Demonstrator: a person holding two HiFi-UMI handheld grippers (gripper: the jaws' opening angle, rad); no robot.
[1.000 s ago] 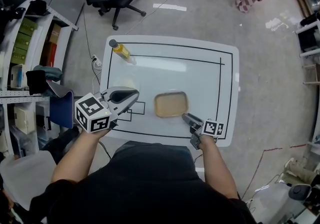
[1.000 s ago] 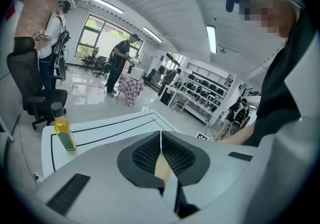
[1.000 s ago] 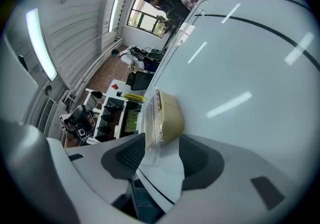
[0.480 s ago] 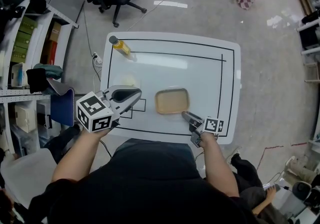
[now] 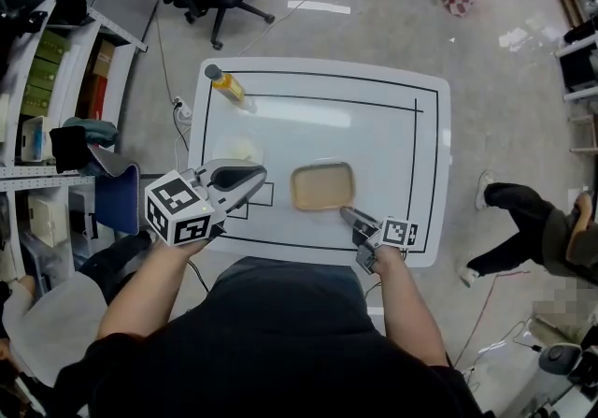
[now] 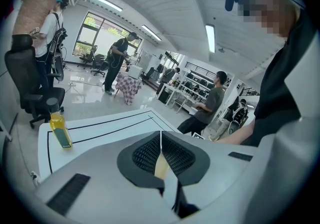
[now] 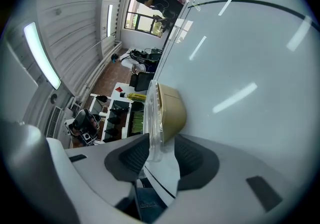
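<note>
Container (image 5: 322,187) lay on mid table (image 5: 392,140), bottle (image 5: 225,87) stood at far left corner, left gripper (image 5: 256,179) hung left of container, right gripper (image 5: 345,212) touched its near right corner.

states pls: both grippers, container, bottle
left gripper: shut, empty.
right gripper: shut on the rim of the container.
container: upright on the table, clear lid on.
bottle: upright, capped, yellow liquid inside.
</note>
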